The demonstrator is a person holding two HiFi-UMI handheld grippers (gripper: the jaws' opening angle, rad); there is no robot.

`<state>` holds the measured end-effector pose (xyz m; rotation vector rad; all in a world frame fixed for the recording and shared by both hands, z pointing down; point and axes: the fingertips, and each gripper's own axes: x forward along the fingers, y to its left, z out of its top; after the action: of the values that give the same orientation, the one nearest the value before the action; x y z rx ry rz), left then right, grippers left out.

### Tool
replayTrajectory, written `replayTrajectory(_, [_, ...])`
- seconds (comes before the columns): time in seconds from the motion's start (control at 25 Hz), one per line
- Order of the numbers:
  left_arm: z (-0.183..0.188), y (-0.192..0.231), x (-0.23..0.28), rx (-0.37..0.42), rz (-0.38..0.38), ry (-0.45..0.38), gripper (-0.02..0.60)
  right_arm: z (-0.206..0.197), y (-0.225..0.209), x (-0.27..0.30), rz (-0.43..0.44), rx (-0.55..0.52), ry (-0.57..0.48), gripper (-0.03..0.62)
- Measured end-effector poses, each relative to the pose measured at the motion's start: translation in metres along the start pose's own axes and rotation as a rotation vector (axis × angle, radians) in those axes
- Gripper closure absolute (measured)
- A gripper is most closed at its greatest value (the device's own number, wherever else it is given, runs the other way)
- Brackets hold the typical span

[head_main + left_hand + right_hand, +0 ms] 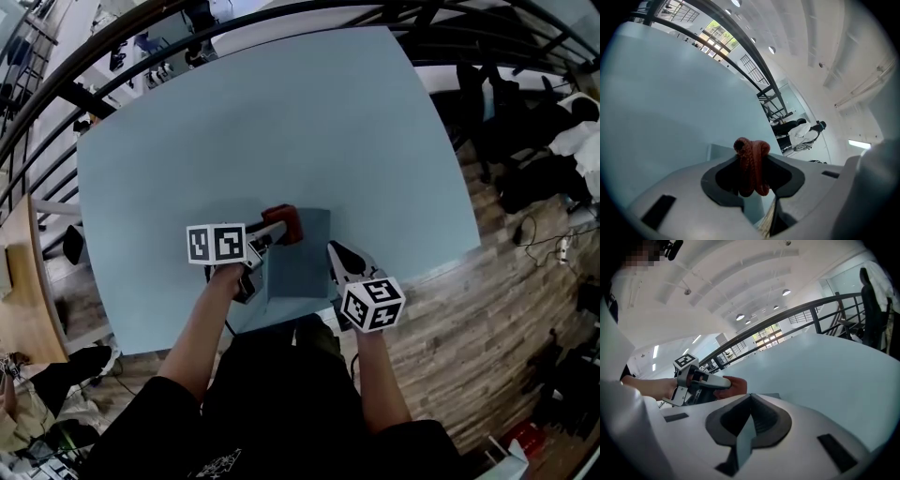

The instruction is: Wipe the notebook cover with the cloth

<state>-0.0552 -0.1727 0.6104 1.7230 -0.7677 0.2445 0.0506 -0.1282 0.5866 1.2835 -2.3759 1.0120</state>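
Observation:
A grey-blue notebook (298, 258) lies near the front edge of the pale blue table (262, 131). My left gripper (272, 232) is shut on a bunched red cloth (284, 221), which rests at the notebook's far left corner. In the left gripper view the cloth (751, 166) sits pinched between the jaws of that gripper (752, 177). My right gripper (334, 255) is at the notebook's right edge. In the right gripper view a thin grey-blue edge of the notebook (744, 437) is clamped in the right gripper (747, 427), and the left gripper (701, 383) and cloth (735, 385) show beyond it.
A dark metal railing (112, 37) curves round the table's far side. Wooden floor (487, 309) lies to the right, with chairs draped in dark clothing (534, 141) at the back right. A wooden desk (23, 281) stands at the left.

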Motion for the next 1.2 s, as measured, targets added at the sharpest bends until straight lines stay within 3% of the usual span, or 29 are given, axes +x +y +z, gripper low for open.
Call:
replayTrajectory(0.84, [-0.046, -0.021, 0.065, -0.001, -0.082, 0.145, 0.448, -0.025, -0.025, -0.026, -0.09, 0.063, 0.003, 0.591])
replayTrajectory(1.2, [-0.056, -0.019, 0.084, -0.011, -0.079, 0.182, 0.448, -0.033, -0.04, -0.033, -0.115, 0.098, 0.004, 0.591])
